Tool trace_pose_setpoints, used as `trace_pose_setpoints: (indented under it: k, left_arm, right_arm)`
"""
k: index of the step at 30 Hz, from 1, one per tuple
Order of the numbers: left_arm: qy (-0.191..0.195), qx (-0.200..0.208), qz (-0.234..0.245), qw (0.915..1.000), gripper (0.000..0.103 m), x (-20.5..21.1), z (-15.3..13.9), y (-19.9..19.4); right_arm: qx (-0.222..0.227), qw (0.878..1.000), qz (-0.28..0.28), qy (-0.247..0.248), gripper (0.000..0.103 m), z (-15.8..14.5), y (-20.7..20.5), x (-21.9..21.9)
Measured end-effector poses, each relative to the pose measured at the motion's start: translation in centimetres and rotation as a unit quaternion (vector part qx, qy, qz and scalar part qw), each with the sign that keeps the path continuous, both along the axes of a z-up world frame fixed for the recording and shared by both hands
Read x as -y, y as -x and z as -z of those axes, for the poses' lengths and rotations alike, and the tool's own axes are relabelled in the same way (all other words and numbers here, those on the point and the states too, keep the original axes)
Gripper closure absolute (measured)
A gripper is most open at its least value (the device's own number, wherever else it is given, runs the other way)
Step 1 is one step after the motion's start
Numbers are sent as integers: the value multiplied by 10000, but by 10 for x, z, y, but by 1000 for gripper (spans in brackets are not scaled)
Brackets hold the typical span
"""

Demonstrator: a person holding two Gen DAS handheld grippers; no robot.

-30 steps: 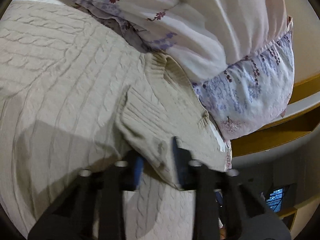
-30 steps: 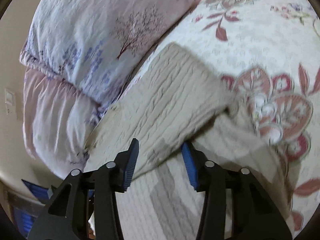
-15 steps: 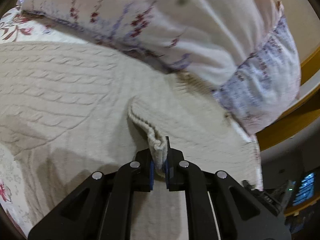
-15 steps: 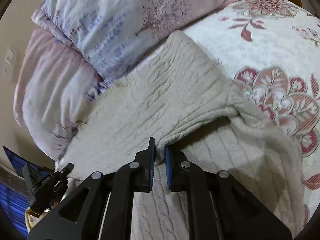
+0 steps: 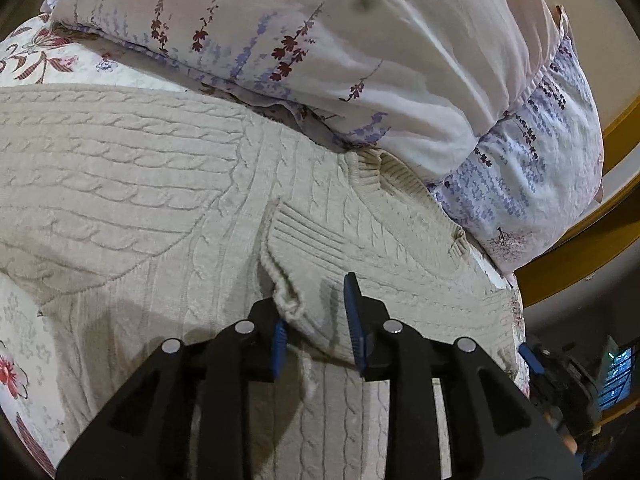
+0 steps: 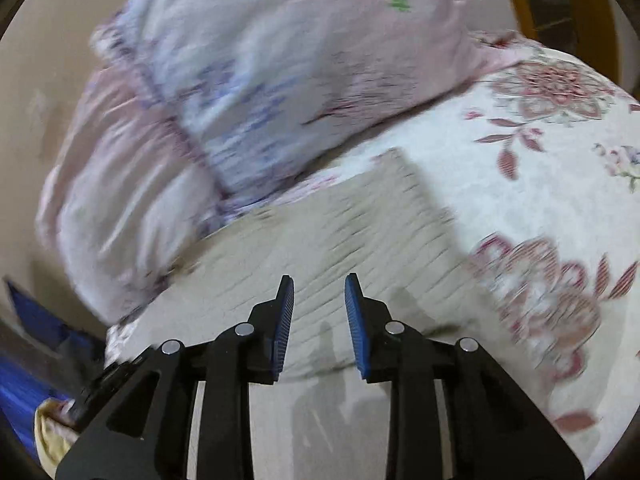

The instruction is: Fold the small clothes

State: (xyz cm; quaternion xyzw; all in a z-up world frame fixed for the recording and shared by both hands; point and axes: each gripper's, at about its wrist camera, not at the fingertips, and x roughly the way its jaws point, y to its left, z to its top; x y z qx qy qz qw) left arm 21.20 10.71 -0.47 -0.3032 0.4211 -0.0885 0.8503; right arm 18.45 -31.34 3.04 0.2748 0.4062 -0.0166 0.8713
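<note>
A cream cable-knit sweater (image 5: 132, 184) lies spread on the flowered bed cover. In the left wrist view its ribbed cuff (image 5: 308, 264) is folded in over the body. My left gripper (image 5: 316, 312) has its jaws opening; the cuff's end lies loose between them, against the left pad and clear of the right one. In the blurred right wrist view the sweater (image 6: 340, 248) lies flat with a folded edge. My right gripper (image 6: 318, 312) hovers above it with its jaws opening and nothing between them.
Two flowered pillows (image 5: 360, 52) press against the sweater's collar at the back. The flowered bed cover (image 6: 540, 168) stretches away to the right. A yellow wooden bed frame (image 5: 592, 248) and dark floor with a lit screen (image 5: 616, 376) lie past the bed's right edge.
Both grippers were shut on folds of the sweater half a second ago and have since let go. The right gripper rose off the cloth and rolled; the cuff now rests on the sweater.
</note>
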Motion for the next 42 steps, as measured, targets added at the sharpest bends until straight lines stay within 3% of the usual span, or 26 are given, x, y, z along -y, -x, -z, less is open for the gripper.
trace_pose_setpoints:
  k: [2, 4, 7, 9, 12, 14, 17, 20, 25, 31, 36, 42]
  left_arm:
    - [56, -4, -2, 10000, 74, -2, 1, 3]
    - [132, -7, 21, 9999, 70, -3, 0, 5]
    - [298, 26, 50, 9995, 53, -13, -3, 19]
    - [342, 107, 40, 9993, 42, -23, -9, 36]
    - [387, 354, -36, 9986, 38, -45, -18, 64]
    - [340, 479, -253, 9980, 38, -66, -22, 84]
    - [274, 541, -649, 9960, 38, -95, -24, 104]
    - [295, 399, -1223, 9912, 38, -133, -17, 117]
    - [618, 145, -2068, 9763, 39, -184, 0, 127]
    - [1178, 119, -2773, 9535, 51, -228, 14, 127]
    - [1516, 74, -3157, 9367, 72, -258, 24, 124]
    - [1791, 35, -3217, 9297, 92, -277, 32, 123]
  right_arm:
    - [-457, 9987, 127, 199, 68, 19, -8, 10]
    - [-423, 9988, 94, 231, 69, 28, -5, 13]
    - [-572, 9964, 115, 616, 68, 24, -4, 3]
    - [-554, 9952, 30, 807, 58, 18, -4, -10]
    - [-200, 9941, -585, 889, 45, 3, -4, -45]
    - [-75, 9897, -1025, 1002, 40, 0, -7, -73]
    - [-94, 9829, -1488, 1083, 39, 4, -13, -107]
    - [-250, 9799, -1715, 988, 39, 17, -18, -127]
    - [-286, 9773, -1822, 1039, 38, 26, -15, -141]
    - [-265, 9797, -1797, 844, 34, 21, -12, -135]
    - [-209, 9795, -1823, 833, 34, 21, -11, -134]
    - [-170, 9801, -1832, 743, 34, 20, -9, -131]
